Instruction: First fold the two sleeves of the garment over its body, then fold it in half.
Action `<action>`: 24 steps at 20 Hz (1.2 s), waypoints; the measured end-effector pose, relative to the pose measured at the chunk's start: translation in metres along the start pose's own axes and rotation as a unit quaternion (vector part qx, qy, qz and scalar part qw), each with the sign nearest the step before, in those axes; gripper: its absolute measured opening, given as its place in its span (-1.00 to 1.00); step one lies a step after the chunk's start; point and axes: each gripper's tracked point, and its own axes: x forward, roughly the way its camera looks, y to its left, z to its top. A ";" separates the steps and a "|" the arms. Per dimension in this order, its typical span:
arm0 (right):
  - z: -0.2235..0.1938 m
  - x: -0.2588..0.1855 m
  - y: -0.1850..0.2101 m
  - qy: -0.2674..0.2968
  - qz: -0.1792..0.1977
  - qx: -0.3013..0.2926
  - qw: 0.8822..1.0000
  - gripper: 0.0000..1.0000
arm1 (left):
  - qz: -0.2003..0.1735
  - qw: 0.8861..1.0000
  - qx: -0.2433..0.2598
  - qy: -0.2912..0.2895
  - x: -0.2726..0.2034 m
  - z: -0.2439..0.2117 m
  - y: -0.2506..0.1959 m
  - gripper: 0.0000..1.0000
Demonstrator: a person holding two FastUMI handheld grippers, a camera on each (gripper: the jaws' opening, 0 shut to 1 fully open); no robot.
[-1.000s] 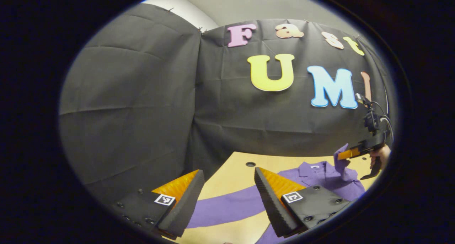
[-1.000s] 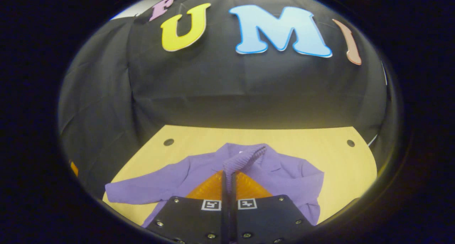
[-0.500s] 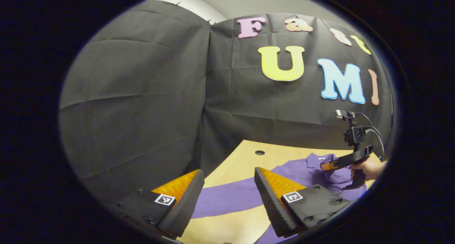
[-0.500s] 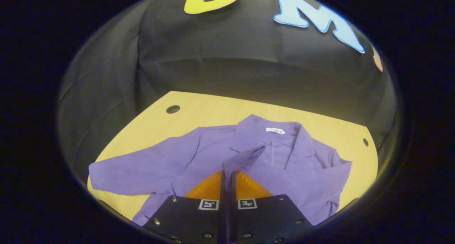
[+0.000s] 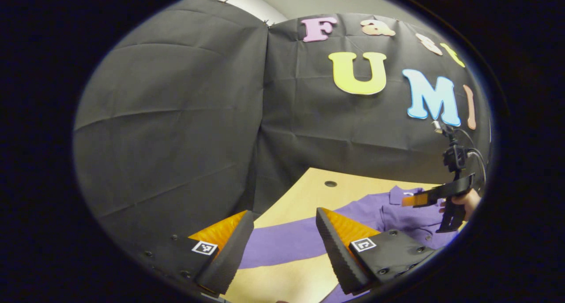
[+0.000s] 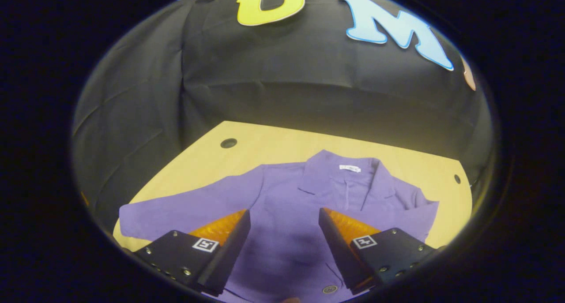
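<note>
Right gripper (image 6: pixel 284 245) wide apart above garment (image 6: pixel 291 206)

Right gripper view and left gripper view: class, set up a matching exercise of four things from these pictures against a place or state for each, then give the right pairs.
Things:
1. right gripper
2. outstretched sleeve
3. round hole
4. collar

Places or states:
A. in the bare table top
B. open above the garment's body
C. far end of the garment, white tag inside
D. flat on the table, not yet folded

Pairs: 1-B, 2-D, 3-A, 4-C
</note>
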 end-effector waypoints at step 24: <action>-0.017 -0.160 -0.006 -0.026 -0.021 0.012 0.999 0.88 | 0.122 0.968 -0.032 0.215 0.088 -0.181 0.083 0.92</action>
